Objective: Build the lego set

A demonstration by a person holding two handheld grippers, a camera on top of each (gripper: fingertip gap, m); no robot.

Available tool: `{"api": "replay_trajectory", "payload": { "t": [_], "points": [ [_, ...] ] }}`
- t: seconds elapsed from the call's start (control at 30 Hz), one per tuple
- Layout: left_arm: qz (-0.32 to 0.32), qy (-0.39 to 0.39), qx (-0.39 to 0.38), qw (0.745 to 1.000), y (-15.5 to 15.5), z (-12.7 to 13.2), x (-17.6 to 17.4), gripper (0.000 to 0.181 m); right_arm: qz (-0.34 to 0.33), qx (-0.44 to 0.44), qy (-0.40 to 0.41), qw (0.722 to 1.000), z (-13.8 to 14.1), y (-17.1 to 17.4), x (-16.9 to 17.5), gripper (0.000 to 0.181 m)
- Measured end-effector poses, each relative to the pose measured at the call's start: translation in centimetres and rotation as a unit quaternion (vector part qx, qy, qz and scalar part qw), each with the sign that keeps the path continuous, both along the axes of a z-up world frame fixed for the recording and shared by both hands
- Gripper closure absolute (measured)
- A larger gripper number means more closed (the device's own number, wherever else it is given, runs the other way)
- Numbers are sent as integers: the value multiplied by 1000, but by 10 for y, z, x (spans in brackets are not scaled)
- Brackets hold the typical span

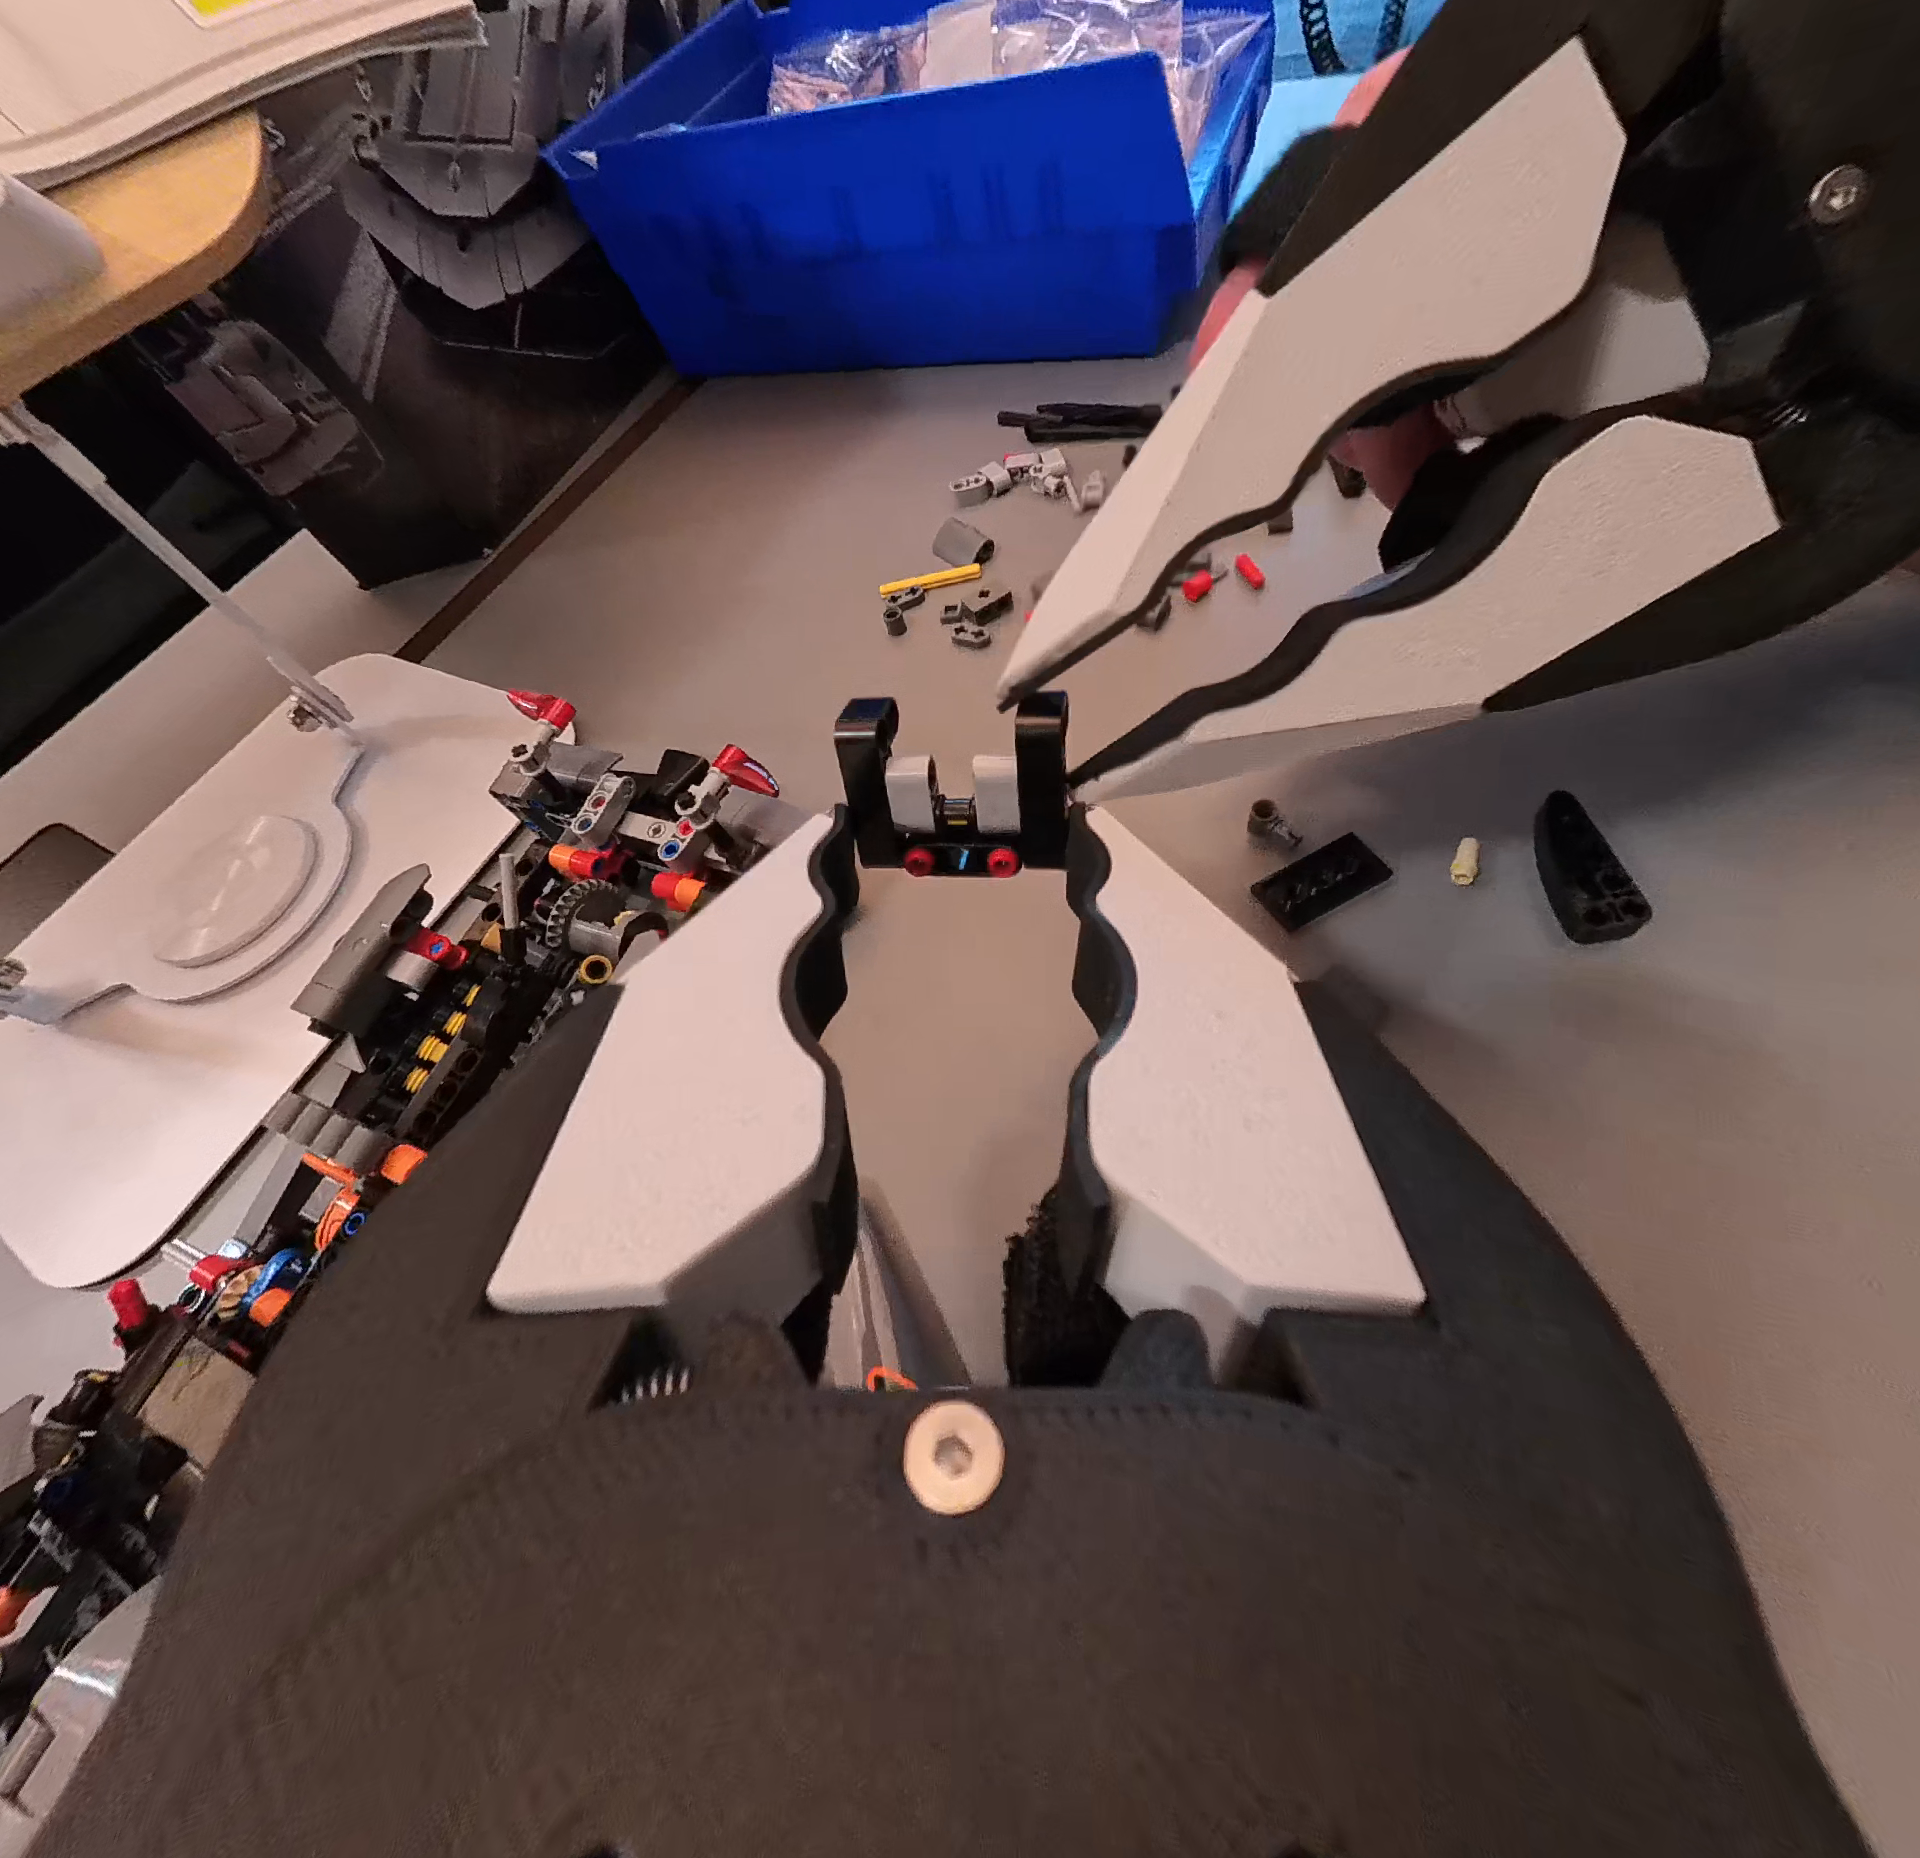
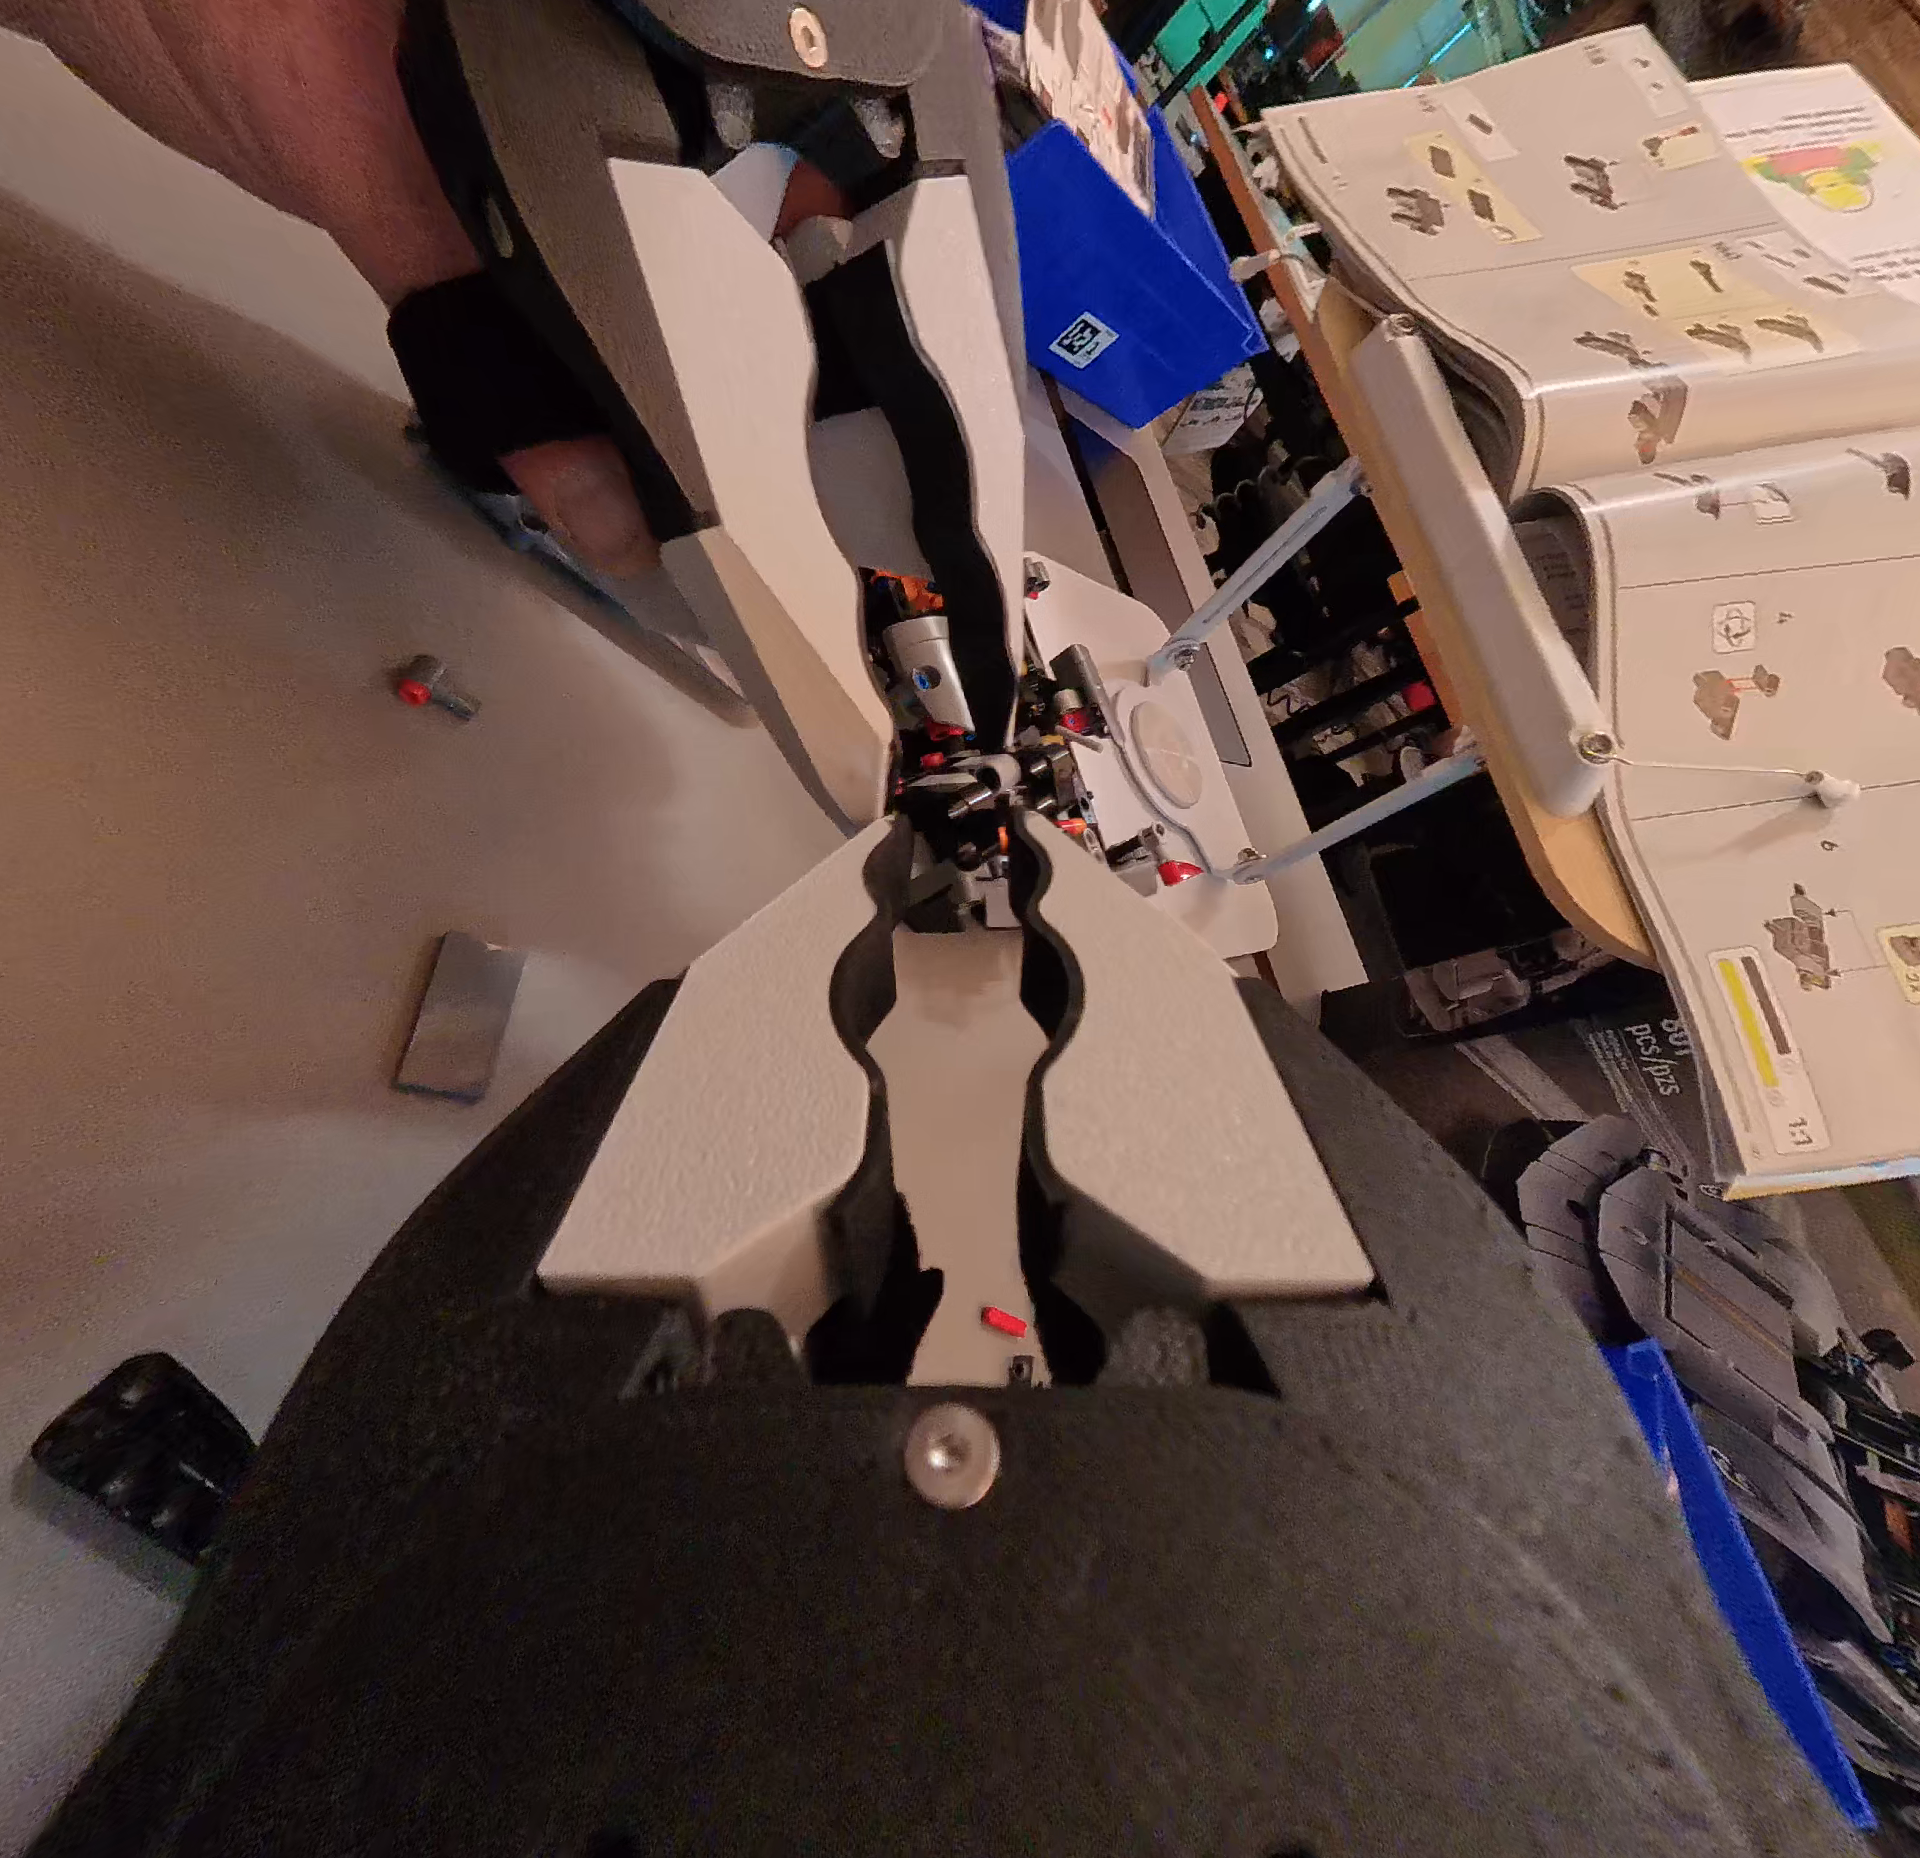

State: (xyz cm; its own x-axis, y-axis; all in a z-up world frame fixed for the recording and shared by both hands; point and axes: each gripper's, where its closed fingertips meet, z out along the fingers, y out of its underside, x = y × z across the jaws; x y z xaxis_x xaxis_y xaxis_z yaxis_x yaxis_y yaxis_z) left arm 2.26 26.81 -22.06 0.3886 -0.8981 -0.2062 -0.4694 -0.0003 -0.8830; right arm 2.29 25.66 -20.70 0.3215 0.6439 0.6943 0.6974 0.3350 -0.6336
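Observation:
A small black U-shaped lego sub-assembly [image 1: 864, 769] with grey inserts and two red pins sits upright at the centre of the left wrist view. My left gripper [image 1: 956, 832] is shut on its base from below. My right gripper [image 1: 1039, 738] reaches in from the upper right, with its tips closed around the sub-assembly's right upright. In the right wrist view the sub-assembly [image 2: 961, 800] is squeezed between my right gripper [image 2: 956, 832] and the left gripper [image 2: 945, 769], which comes from above. The large partly built model [image 1: 520, 935] lies to the left.
A blue bin [image 1: 904, 219] with bagged parts stands at the back. Loose small parts [image 1: 966, 582] lie mid-table, with a black curved piece [image 1: 1590, 873] and a black plate [image 1: 1320, 878] at the right. An open instruction booklet [image 2: 1683, 582] rests on a stand. A grey tile [image 2: 457, 1019] lies nearby. Both grippers' tips are close together, under 4 cm apart.

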Motion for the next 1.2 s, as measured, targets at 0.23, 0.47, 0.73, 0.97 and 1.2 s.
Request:
{"api": "replay_trajectory", "payload": {
  "t": [0.23,0.47,0.73,0.97,1.2],
  "points": [
    [-3,10,4,1000,-1,-3,0,142,5,-19,1,1000,-3,-2,0,169],
    [-4,-2,12,1000,-1,1,0,142,9,-28,23,999,2,-3,0,170],
    [-11,-26,20,999,-1,9,0,143,17,-44,58,997,8,-3,2,172],
    [-12,-47,23,999,-1,15,0,143,32,-78,109,990,14,-3,4,173],
    [-14,-47,24,999,-2,14,2,148,38,-95,132,986,17,-3,5,173]
  ]
}}
